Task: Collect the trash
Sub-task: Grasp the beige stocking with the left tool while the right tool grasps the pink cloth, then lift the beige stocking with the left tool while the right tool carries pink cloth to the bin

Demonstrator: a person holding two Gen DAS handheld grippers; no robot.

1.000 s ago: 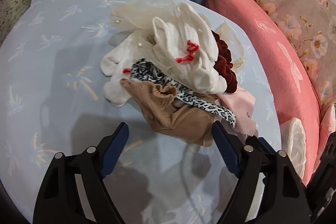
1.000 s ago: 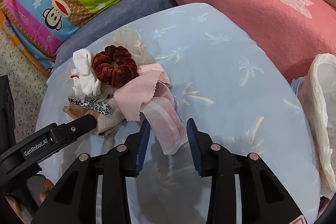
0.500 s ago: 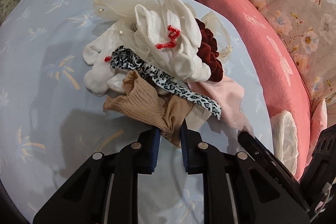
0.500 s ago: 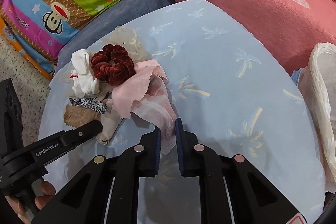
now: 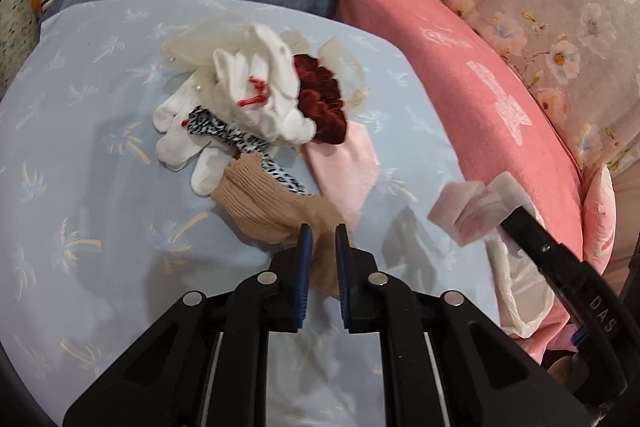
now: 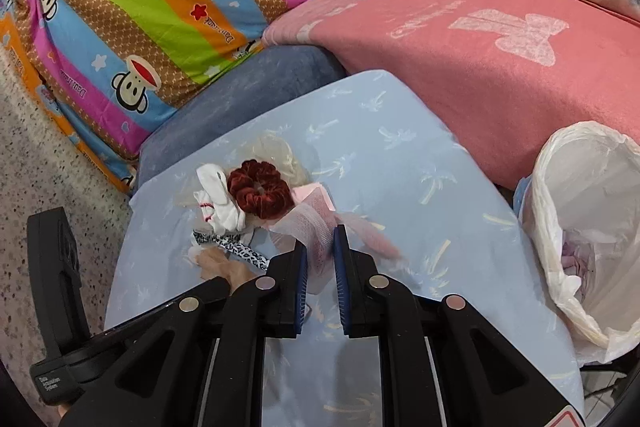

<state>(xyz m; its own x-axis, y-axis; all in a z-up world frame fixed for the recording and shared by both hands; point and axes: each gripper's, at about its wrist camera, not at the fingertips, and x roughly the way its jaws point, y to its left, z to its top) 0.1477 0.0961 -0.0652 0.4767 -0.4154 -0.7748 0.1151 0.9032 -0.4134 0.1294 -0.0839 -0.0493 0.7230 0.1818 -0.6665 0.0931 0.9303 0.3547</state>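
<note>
On the blue sheet (image 5: 80,131), I have 2 grabs: left gripper (image 5: 319,231) fingers pinch the tan stocking (image 5: 260,207), right gripper (image 6: 320,245) fingers pinch pink gauze (image 6: 312,227). Bag (image 6: 580,227) nearly empty; most of the pile (image 5: 256,99) remains.

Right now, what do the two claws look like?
Both match. The left claw and right claw are black plastic frames with blue ribbed pads and round silver rivets. White lettering marks each handle body. No cables or sleeves show.
</note>
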